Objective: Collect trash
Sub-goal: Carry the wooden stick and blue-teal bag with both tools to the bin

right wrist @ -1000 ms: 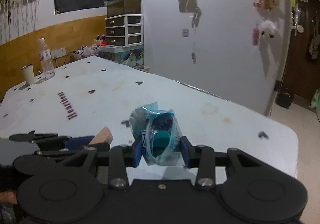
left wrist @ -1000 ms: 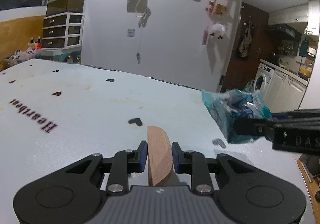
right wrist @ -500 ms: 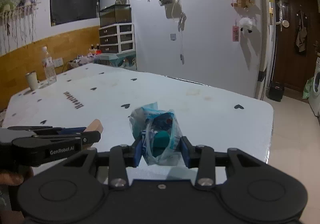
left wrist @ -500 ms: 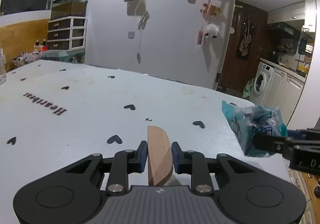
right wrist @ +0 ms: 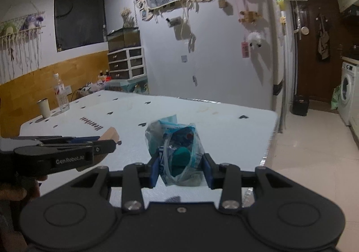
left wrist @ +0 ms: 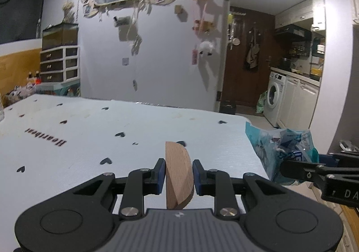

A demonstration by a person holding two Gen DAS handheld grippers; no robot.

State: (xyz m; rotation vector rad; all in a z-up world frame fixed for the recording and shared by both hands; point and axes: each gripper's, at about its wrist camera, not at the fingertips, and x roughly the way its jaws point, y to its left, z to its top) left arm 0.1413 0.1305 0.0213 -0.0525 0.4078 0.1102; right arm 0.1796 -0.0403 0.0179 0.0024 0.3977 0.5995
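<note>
Plastic trash bag [right wrist: 177, 151] clamped between right tongs [right wrist: 181, 170] — lifted.

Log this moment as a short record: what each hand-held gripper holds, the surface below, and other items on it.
left hand-held gripper: shut on a flat, rounded piece of light brown wood, held on edge
right hand-held gripper: shut on a crumpled clear and teal plastic bag of trash
surface: white table with black heart prints, under both grippers
other items on table: clear plastic water bottle and white cup, at far left edge
bin: none in view
</note>
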